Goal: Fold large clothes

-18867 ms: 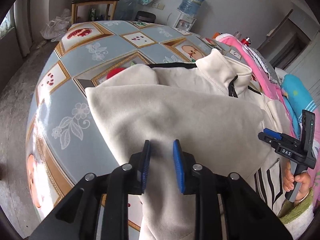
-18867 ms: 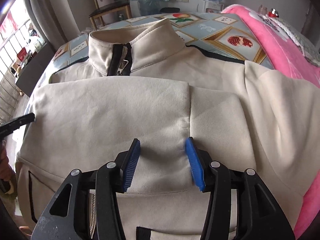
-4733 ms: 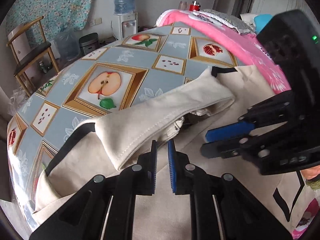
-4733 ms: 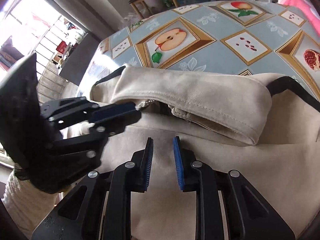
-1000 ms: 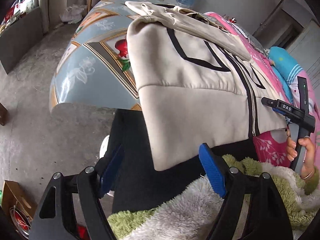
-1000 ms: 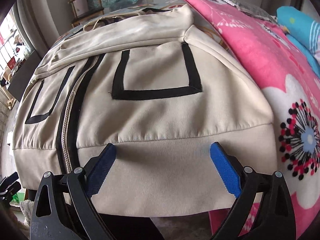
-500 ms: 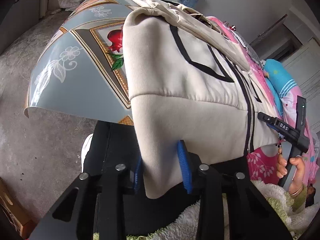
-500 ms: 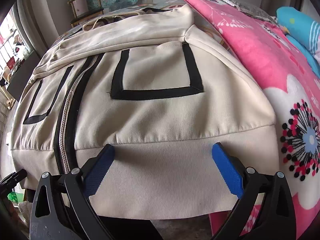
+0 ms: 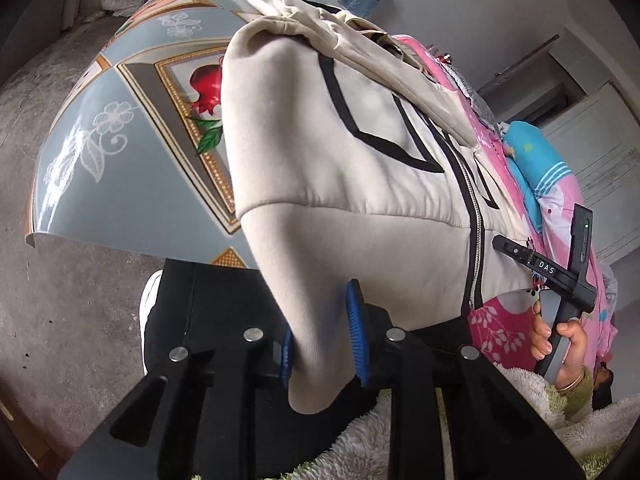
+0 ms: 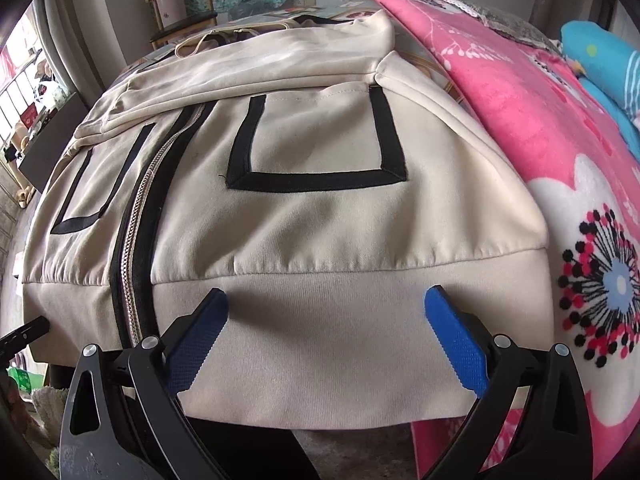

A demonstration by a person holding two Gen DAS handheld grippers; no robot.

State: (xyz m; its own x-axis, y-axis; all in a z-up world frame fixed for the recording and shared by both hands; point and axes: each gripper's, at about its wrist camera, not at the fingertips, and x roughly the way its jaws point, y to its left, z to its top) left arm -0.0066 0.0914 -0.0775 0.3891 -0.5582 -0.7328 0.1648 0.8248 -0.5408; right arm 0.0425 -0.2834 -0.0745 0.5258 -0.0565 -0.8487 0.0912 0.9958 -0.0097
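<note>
Cream zip-up jacket with black trim (image 9: pixel 360 168), front up, spread over the fruit-patterned grey-blue surface (image 9: pixel 132 128), its ribbed hem hanging off the near edge. Left tool (image 9: pixel 320 332), bottom centre of its view: jaws have just been closing and now pinch the hem's corner between the blue pads. Right tool (image 10: pixel 326 340), bottom of its view: jaws spread wide, straddling the hem (image 10: pixel 320 340), gripping nothing. Right: pink floral blanket (image 10: pixel 540 128). Upper left, far: wooden chair (image 10: pixel 180 4).
</note>
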